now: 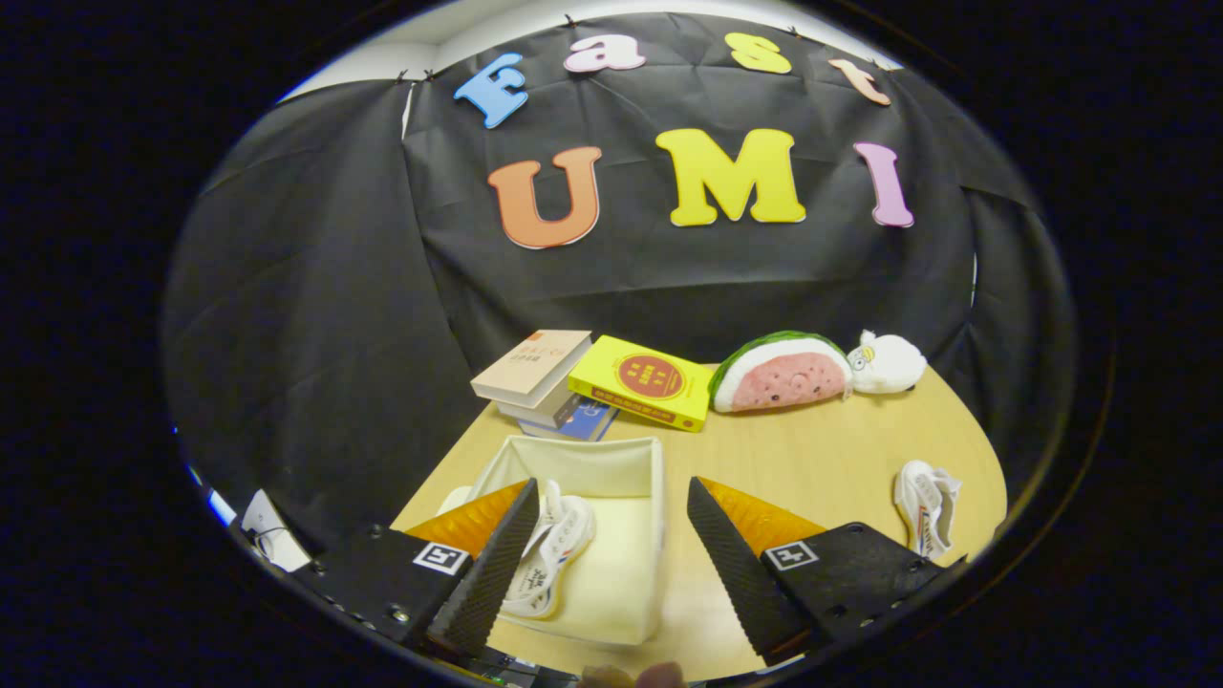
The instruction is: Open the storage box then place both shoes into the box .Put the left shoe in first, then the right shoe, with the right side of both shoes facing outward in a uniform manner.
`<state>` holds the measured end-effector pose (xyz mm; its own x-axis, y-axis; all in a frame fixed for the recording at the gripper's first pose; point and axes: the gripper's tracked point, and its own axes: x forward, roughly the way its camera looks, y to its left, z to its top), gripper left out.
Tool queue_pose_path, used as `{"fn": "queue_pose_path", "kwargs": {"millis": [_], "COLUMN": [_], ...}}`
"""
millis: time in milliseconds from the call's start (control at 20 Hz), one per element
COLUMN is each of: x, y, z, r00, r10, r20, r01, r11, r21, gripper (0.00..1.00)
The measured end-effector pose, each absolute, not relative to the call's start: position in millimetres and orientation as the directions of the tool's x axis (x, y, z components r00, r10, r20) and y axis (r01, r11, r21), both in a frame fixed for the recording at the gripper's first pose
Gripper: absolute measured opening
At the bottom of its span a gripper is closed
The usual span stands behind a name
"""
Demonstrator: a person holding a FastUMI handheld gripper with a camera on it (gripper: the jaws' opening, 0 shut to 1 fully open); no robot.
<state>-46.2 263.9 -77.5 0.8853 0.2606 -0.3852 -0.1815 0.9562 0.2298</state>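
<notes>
1. Gripper [607,549] hovers over the near end of the storage box [611,459], jaws wide apart and holding nothing.
2. Box is open, a pale fabric bin on the wooden table [812,459]. One white shoe [552,549] already lies inside along the box's left wall, partly hidden behind the left finger [492,564].
3. Second white shoe [925,506] lies on the table well to the right of the box, beyond the right finger [740,564]. By task order this should be the right shoe, not yet placed.
4. Risk: the box walls look soft. A finger catching the rim on the way out could drag or fold the box and shift the shoe inside.
5. Risk: the second shoe sits close to the table's far right edge; a clumsy approach could push it off.
6. Risk: it looks slumped on its side, so a grip may turn it and leave the wrong side facing outward.
7. Surroundings: stack of books [545,382] and a yellow book [645,382] just behind the box; watermelon plush [783,373] and a small white plush [889,361] further right. None lies between box and second shoe.
</notes>
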Motion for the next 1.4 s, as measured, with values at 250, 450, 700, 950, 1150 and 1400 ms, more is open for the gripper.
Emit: {"fn": "queue_pose_path", "kwargs": {"millis": [250, 450, 700, 950, 1150, 1400], "x": [-49, -46, -43, -44, -44, -36], "y": [162, 79, -9, -89, -123, -128], "z": [-76, -89, -121, -178, -240, -300], "r00": [0.908, 0.917, 0.921, 0.896, 0.829, 0.752], "r10": [0.212, 0.173, 0.124, 0.052, 0.027, 0.045], "r20": [-0.361, -0.359, -0.369, -0.442, -0.559, -0.658], "r01": [-0.139, -0.101, -0.062, 0.016, 0.080, 0.050], "r11": [0.966, 0.972, 0.983, 0.989, 0.983, 0.991], "r21": [0.219, 0.211, 0.175, 0.149, 0.166, 0.125], "gripper": [0.96, 0.96, 0.96, 0.96, 0.96, 0.96]}}
